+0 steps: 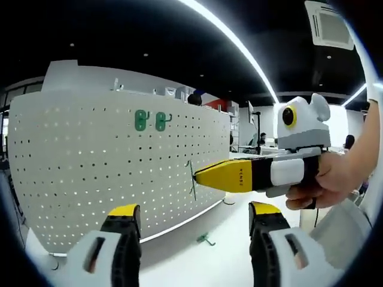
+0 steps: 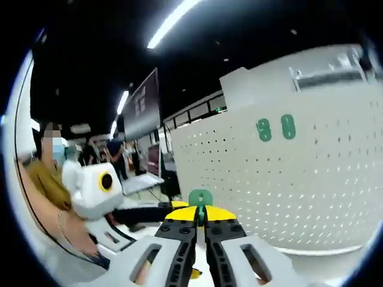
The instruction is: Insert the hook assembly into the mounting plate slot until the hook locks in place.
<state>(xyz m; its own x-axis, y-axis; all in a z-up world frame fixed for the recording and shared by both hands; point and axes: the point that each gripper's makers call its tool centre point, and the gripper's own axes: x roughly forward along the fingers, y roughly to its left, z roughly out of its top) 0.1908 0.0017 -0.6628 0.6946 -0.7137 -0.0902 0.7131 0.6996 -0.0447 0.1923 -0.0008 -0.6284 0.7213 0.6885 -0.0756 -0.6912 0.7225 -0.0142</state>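
matt white perforated pegboard (image 1: 119, 173) — green hooks (image 1: 151, 120) look like smooth plastic — glossy white tabletop (image 1: 197, 251).

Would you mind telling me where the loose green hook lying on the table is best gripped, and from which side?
Grip the loose green hook across its flat back plate, coming from above: it lies low on the white table, so probably only a downward pinch clears the surface.

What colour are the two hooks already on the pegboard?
Green; the hooks show best on the white pegboard in the left gripper view.
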